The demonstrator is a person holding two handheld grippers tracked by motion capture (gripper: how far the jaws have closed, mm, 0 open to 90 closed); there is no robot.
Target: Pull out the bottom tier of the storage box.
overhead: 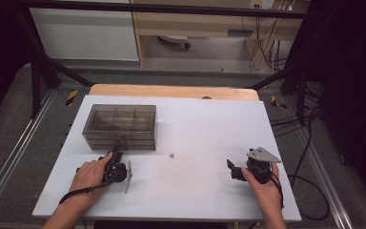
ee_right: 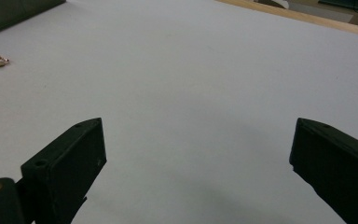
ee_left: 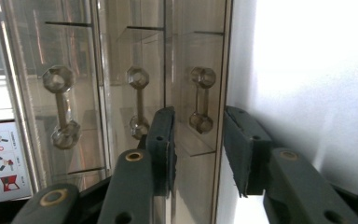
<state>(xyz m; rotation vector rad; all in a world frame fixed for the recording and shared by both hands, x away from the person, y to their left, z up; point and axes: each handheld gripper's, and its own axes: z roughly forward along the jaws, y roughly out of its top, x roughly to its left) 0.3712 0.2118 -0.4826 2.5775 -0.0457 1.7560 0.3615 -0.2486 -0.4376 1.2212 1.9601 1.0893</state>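
At the near left of the white counter [overhead: 195, 143], a smoky transparent acrylic drawer cabinet [overhead: 120, 126] lies with its long axis running across the counter, its handled front turned toward the person. In the left gripper view this front appears rotated: three clear dumbbell-shaped drawer handles stand side by side, and the one nearest the counter, the clear handle [ee_left: 201, 99], lies just ahead of the left gripper [ee_left: 198, 149]. Its jaws stand partly spread on either side of the cabinet's lowest edge, with the handle in line with the gap; whether the pads touch anything cannot be told. The drawers' contents are hard to make out through the tinted walls. The right gripper [overhead: 229, 168] rests well apart at the near right, jaws wide and holding nothing. A tiny brownish scrap [overhead: 171, 155], too small to identify, lies mid-counter. The counter's white sheet covers a light wooden top [overhead: 171, 90]; beyond it are grey floor, black frame struts, cables and pale furniture.
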